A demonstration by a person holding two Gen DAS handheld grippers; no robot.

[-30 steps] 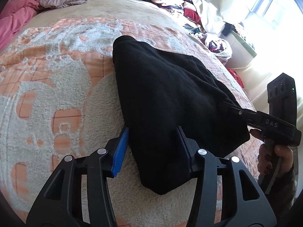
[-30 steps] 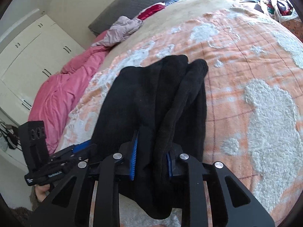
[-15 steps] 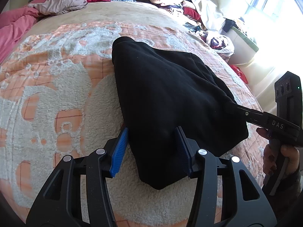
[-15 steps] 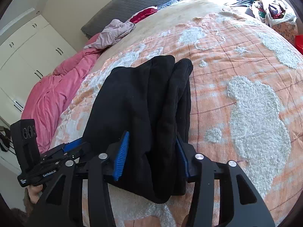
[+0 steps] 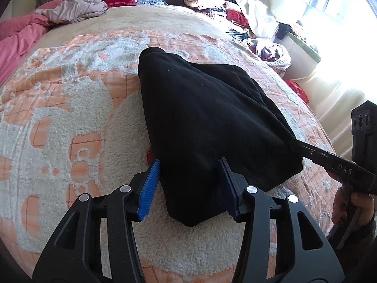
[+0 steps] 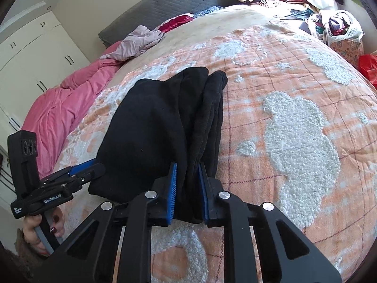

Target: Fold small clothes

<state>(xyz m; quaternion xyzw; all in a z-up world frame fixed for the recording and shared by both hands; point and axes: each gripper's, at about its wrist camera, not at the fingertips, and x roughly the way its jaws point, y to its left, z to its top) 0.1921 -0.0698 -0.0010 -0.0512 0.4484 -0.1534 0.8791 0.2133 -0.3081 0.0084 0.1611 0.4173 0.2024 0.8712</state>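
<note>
Black cloth [image 5: 202,127], folded, lies in the middle of the left wrist view on the orange and white blanket [image 5: 70,118] of the bed. The left gripper [image 5: 190,184] sits at the bottom, its fingers [image 5: 150,186] apart around the near corner of the cloth; I cannot tell if they press it. At the right edge, the right gripper [image 5: 299,147] reaches the cloth's right corner, held by a hand [image 5: 353,207].

In the right wrist view, the right gripper [image 6: 187,188] is at the bottom middle. Its fingers [image 6: 172,188] are closing on a bunched fold of the cloth [image 6: 150,136]. The left gripper [image 6: 94,167] is at the lower left, beside the cloth's edge. A pink cover [image 6: 59,110] lies at the left.
</note>
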